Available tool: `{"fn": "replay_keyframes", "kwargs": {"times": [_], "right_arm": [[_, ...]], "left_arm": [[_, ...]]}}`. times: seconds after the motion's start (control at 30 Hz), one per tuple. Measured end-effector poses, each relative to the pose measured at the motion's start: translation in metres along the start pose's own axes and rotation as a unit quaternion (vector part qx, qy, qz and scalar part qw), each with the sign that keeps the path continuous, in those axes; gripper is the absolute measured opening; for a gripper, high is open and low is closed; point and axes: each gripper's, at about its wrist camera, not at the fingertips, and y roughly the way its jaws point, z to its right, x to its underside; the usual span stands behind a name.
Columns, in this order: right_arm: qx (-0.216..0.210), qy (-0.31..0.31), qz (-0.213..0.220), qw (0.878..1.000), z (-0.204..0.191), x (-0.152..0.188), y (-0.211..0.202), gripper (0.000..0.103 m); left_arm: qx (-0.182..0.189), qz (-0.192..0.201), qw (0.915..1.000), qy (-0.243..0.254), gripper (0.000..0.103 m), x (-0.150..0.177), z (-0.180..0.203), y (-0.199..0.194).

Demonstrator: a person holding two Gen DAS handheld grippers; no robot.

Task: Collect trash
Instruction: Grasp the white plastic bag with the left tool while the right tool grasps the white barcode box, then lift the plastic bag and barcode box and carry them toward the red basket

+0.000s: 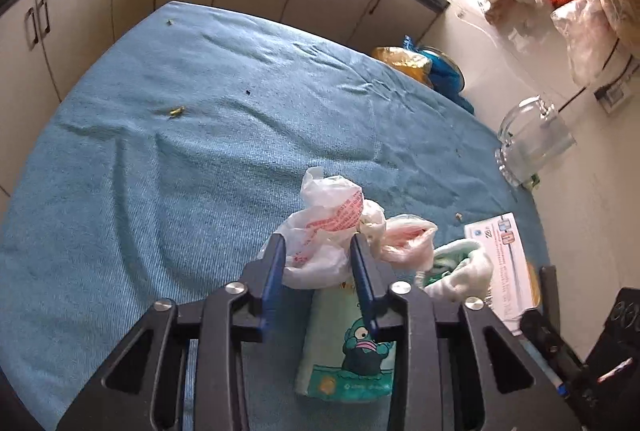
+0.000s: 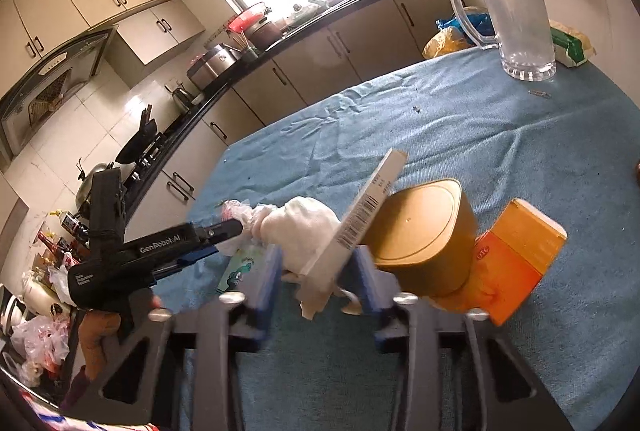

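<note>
A crumpled white plastic bag with red print (image 1: pixel 320 231) lies on the blue tablecloth (image 1: pixel 180 183), and my left gripper (image 1: pixel 319 257) is shut on it, both pads pressing its sides. The right wrist view shows that same left gripper (image 2: pixel 230 227) at the bag (image 2: pixel 236 209) from the side. My right gripper (image 2: pixel 316 271) is shut on a flat white box with a barcode (image 2: pixel 368 207), which tilts upward, with a white cloth (image 2: pixel 300 231) bunched between the pads beside it. In the left wrist view the box (image 1: pixel 504 255) and cloth (image 1: pixel 460 271) sit right of the bag.
A cartoon tissue pack (image 1: pixel 352 347) lies under the left gripper. A brown tub (image 2: pixel 424 235) and an orange box (image 2: pixel 520 255) sit close to the right gripper. A glass mug (image 2: pixel 516 11) stands far right. Small scraps (image 1: pixel 175 111) dot the cloth. Kitchen cabinets line the far side.
</note>
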Motion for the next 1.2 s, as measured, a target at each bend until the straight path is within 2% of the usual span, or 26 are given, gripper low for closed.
{"fn": "replay_keyframes", "kwargs": {"times": [0.07,0.1,0.3,0.6,1.0,1.2], "right_arm": [[-0.006,0.005,-0.001,1.0,0.002,0.001,0.001,0.027],[-0.01,0.008,-0.001,1.0,0.004,0.001,0.001,0.026],[-0.019,0.009,0.005,1.0,0.004,0.002,-0.007,0.022],[-0.026,-0.008,0.016,0.999,-0.015,0.01,-0.038,0.022],[-0.049,-0.03,0.024,0.998,-0.039,0.042,-0.089,0.022],[-0.056,-0.031,0.02,0.998,-0.045,0.062,-0.105,0.022]], "left_arm": [[0.004,0.004,1.0,-0.003,0.018,0.003,0.001,-0.006],[0.004,0.004,1.0,-0.003,0.007,0.005,0.003,-0.01],[-0.009,0.021,0.9997,0.013,0.007,0.019,0.016,-0.037],[-0.031,0.069,0.9963,0.042,0.007,0.059,0.028,-0.11],[-0.023,0.108,0.9937,0.019,0.007,0.13,0.016,-0.203],[0.002,0.118,0.9928,-0.023,0.007,0.164,-0.001,-0.239]]}}
